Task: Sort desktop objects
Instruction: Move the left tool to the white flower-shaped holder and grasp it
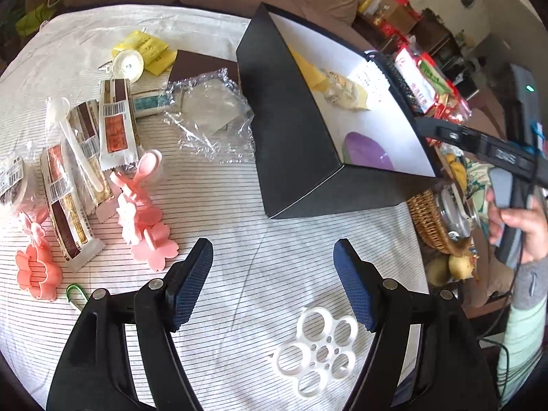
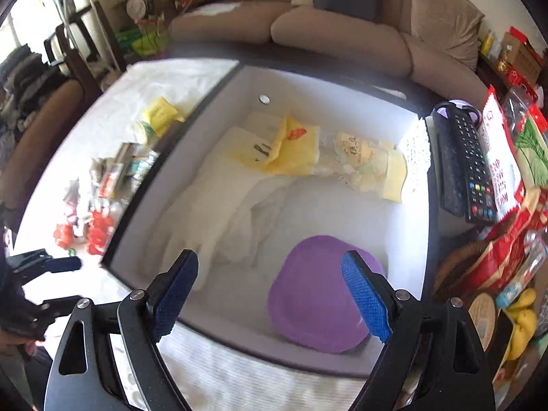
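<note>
The left hand-held gripper [image 1: 272, 282] tilts down over bare striped bench [image 1: 239, 205], jaws spread and empty, a white flower-shaped mould [image 1: 316, 349] beneath its right finger. The right hand-held gripper [image 2: 269, 291], spread and empty, hangs over the black box's [image 2: 137, 205] near edge, above a purple lid [image 2: 318, 301]. Snack packets [image 1: 116, 120] and pink moulds [image 1: 144, 212] lie left, beyond.

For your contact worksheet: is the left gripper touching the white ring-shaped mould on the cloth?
Cannot tell. In the left wrist view the left gripper has open jaws, and the mould lies flat on the cloth, overlapping the right finger in the picture; no gap or contact shows plainly.

Open left claw [image 1: 272, 282] hovers above white ring-shaped mould [image 1: 316, 349].
</note>
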### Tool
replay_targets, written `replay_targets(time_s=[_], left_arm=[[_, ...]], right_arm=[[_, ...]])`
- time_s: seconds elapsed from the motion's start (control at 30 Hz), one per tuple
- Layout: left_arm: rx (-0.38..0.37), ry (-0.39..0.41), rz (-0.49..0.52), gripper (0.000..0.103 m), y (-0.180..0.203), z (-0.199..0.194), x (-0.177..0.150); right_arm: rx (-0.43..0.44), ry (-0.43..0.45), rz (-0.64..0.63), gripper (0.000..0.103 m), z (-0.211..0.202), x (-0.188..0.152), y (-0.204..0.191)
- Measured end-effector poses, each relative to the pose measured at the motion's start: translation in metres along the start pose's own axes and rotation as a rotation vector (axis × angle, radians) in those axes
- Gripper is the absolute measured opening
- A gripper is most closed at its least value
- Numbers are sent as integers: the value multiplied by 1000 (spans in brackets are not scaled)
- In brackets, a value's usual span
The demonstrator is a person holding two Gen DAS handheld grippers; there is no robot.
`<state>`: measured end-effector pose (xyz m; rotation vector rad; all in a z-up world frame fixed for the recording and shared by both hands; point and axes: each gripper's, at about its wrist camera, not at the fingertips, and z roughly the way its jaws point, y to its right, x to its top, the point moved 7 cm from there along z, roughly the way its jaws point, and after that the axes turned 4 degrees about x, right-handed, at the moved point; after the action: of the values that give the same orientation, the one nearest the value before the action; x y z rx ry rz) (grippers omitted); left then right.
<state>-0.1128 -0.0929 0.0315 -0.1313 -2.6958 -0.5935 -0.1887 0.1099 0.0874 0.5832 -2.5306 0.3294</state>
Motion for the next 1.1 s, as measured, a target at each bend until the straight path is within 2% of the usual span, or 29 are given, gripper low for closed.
replay_targets(time_s=[0.1,0.23,0.33,0.43,0.5,0.53,0.6,0.67,0.7,0.73,0.77,0.8,0.93,1.0,1.07,1.1], left_arm=[[5,-30,39,70,1,0,-12],[-6,-88,99,70,11,4,-39],[-27,-151,126,70,16,16,-63],[-13,-210,160,68,17,31,-86],[4,-232,174,67,17,38,-97],[13,-237,184,61,17,40,-101],[24,-225,210,57,21,39,-104],[8,-236,216,48,25,40,-108],[26,-228,229,45,26,39,-107],[39,-231,254,35,28,40,-109],[42,-236,275,28,30,42,-111],[46,-238,288,27,32,43,-113],[59,-232,300,26,35,45,-111],[45,-237,311,26,39,44,-113],[68,-238,325,21,40,45,-115],[88,-233,329,17,39,46,-115]], right_arm=[[68,84,34,91,-50,-12,-13],[82,104,52,92,-69,-70,-36],[86,92,44,92,-59,-101,-50],[148,40,56,92,-43,-125,-63],[139,1,45,92,-29,-135,-68],[125,-18,34,91,-21,-138,-69],[132,-49,32,81,-7,-144,-72],[152,-89,44,74,8,-148,-74],[153,-102,41,71,14,-151,-75],[150,-121,33,69,20,-153,-76],[153,-140,26,59,25,-157,-78],[166,-157,24,54,30,-160,-81],[158,-154,2,51,34,-161,-84],[196,-160,39,51,32,-161,-82],[226,-161,56,51,28,-160,-80],[214,-163,42,51,26,-161,-80]])
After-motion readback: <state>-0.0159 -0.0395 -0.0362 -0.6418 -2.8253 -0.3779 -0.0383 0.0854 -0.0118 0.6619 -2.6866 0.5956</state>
